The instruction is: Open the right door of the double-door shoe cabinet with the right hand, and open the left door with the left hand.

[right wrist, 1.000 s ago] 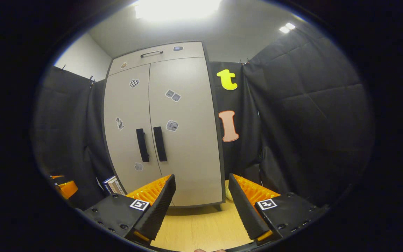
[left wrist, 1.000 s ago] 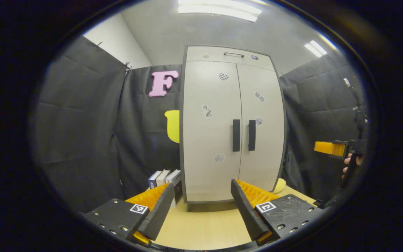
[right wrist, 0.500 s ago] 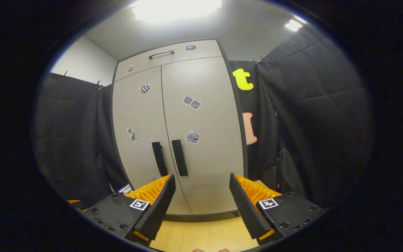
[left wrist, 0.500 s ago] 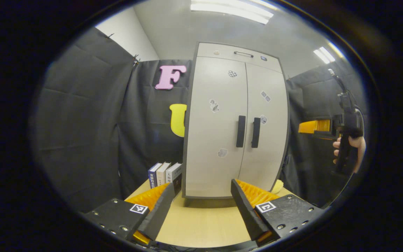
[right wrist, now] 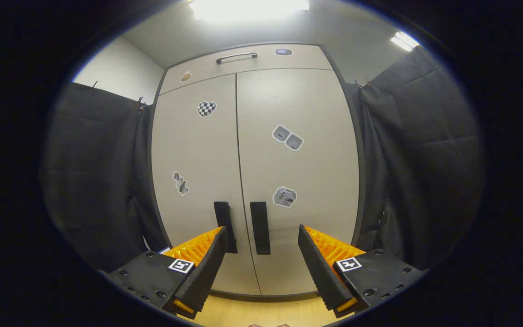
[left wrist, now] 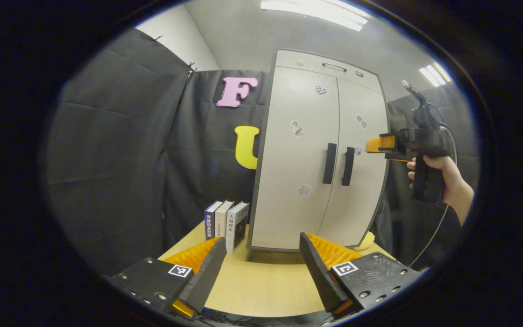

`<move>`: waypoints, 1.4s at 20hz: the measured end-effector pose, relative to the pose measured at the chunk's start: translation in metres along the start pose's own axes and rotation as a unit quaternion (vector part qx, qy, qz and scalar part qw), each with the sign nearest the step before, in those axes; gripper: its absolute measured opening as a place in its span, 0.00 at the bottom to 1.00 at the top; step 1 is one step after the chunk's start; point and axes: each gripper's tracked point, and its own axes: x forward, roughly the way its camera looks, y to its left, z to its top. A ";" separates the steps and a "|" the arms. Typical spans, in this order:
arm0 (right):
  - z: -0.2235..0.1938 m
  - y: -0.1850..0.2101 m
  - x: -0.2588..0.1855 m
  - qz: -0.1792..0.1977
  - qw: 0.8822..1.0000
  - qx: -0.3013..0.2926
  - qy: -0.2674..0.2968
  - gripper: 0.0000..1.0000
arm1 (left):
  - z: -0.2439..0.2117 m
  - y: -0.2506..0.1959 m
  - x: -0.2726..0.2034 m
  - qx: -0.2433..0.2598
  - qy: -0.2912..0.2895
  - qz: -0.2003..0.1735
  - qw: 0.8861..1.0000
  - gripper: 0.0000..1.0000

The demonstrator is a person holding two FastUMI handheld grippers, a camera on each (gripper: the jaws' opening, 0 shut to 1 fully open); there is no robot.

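Tall pale-grey double-door shoe cabinet [right wrist: 252,172] stands shut at 12 o'clock on the light wooden table [left wrist: 261,286]. Right gripper [right wrist: 261,261] has jaws spread wide, empty, framing the right door's black vertical bar handle [right wrist: 260,228]; risk: it catches the left door's black handle [right wrist: 223,218] just beside. Left gripper [left wrist: 261,268] also spread, empty, well back; risk: knocking the upright books [left wrist: 227,222] at 11 o'clock.

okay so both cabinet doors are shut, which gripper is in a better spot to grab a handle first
Right. The right gripper is open, close to the shoe cabinet, with the right door's handle between its fingers in the right gripper view. The left gripper is open too, but farther back over the table.
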 end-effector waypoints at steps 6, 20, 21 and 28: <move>-0.013 -0.008 0.067 -0.028 0.999 0.010 0.024 0.98 | -0.016 0.030 -0.004 -0.019 0.016 0.036 0.999 0.95; -0.036 0.004 0.126 -0.027 0.998 -0.005 0.064 0.51 | -0.024 0.043 -0.005 -0.020 0.034 0.068 0.997 0.95; -0.034 0.004 0.126 -0.029 0.998 -0.013 0.060 0.37 | -0.022 0.041 -0.005 -0.019 0.034 0.065 0.997 0.95; -0.032 0.003 0.123 -0.017 1.000 0.012 0.019 0.05 | -0.029 0.023 -0.014 -0.005 0.042 0.051 0.998 0.95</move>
